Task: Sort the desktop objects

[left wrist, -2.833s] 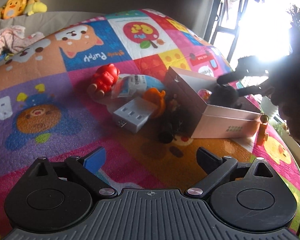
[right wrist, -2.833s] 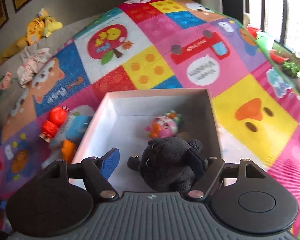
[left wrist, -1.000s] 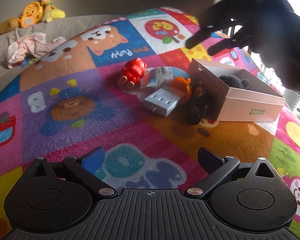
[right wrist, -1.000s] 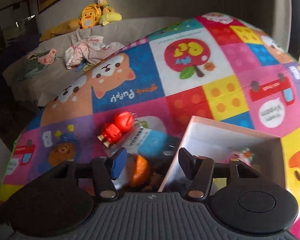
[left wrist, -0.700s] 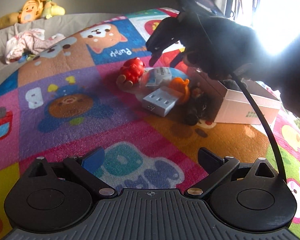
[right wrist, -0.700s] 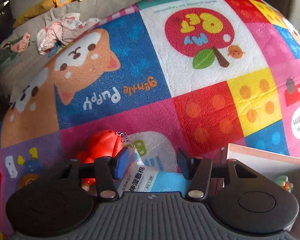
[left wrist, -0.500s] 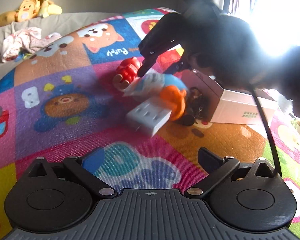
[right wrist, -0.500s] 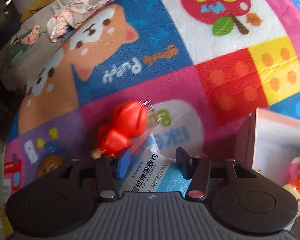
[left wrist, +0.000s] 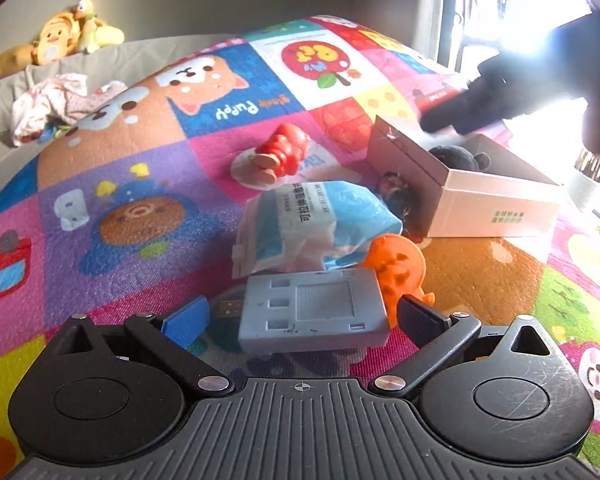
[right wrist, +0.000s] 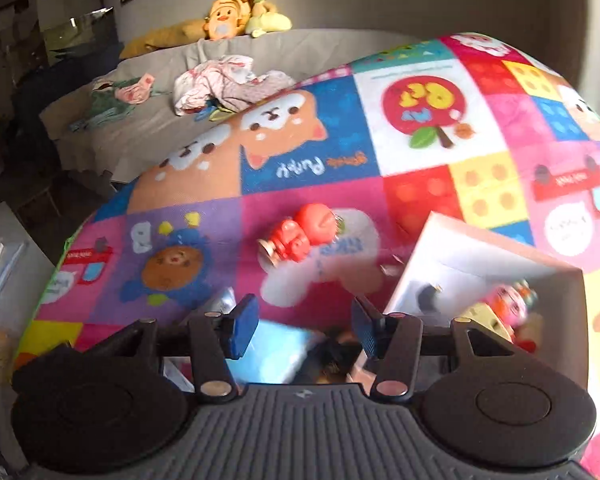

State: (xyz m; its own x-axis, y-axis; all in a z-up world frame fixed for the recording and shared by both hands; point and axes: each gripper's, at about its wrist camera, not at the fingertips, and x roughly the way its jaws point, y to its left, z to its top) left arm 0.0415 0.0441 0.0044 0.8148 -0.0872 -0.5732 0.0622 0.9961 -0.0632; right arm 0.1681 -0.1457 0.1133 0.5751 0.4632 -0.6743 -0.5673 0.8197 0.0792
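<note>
A grey power adapter (left wrist: pixel 314 310) lies on the play mat between the open fingers of my left gripper (left wrist: pixel 300 314). Behind it lie a blue-and-white wipes packet (left wrist: pixel 312 220) and an orange toy (left wrist: pixel 400 270). A red toy figure (left wrist: pixel 282 152) lies farther back and also shows in the right wrist view (right wrist: pixel 300 234). A pink box (left wrist: pixel 492 208) at the right holds a black plush (left wrist: pixel 458 158). My right gripper (right wrist: pixel 302 326) is open and empty above the mat, beside the box (right wrist: pixel 480 264), which holds a pink toy (right wrist: pixel 508 306).
The colourful play mat (left wrist: pixel 140 208) covers the surface. A dark furry object (left wrist: pixel 398 196) lies against the box's left wall. A grey sofa (right wrist: pixel 148 120) with clothes and plush toys stands behind. A bright window is at the right.
My left gripper has moved forward, so the grey adapter now lies between its fingers. My right gripper has lifted off the wipes packet and pulled back toward the box.
</note>
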